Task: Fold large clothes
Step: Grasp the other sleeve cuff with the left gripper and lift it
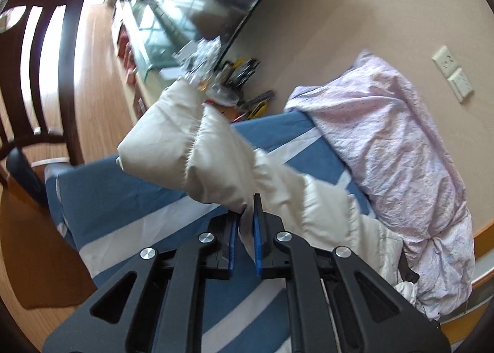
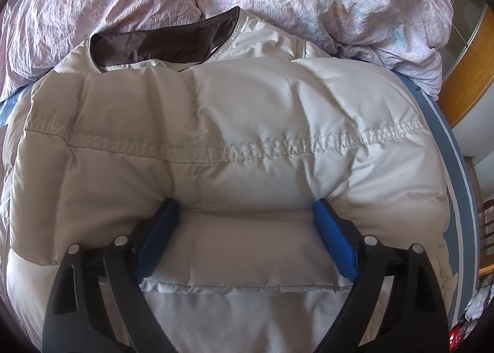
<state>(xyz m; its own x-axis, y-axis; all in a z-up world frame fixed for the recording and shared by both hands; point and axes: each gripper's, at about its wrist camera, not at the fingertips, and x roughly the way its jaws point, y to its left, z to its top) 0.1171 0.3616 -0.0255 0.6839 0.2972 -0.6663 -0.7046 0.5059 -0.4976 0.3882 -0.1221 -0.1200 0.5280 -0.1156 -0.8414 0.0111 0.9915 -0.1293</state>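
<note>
Left tongs (image 1: 246,214) pinched the jacket sleeve (image 1: 191,149), lifted ahead of them above the bed (image 1: 129,198). Right tongs (image 2: 247,223) stood wide, pressing the jacket body (image 2: 247,124) — best kept pinned flat while the sleeve crossed over.

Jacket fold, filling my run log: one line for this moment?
left gripper shut on jacket sleeve, lifted | right gripper open, pressing jacket | bed
</note>
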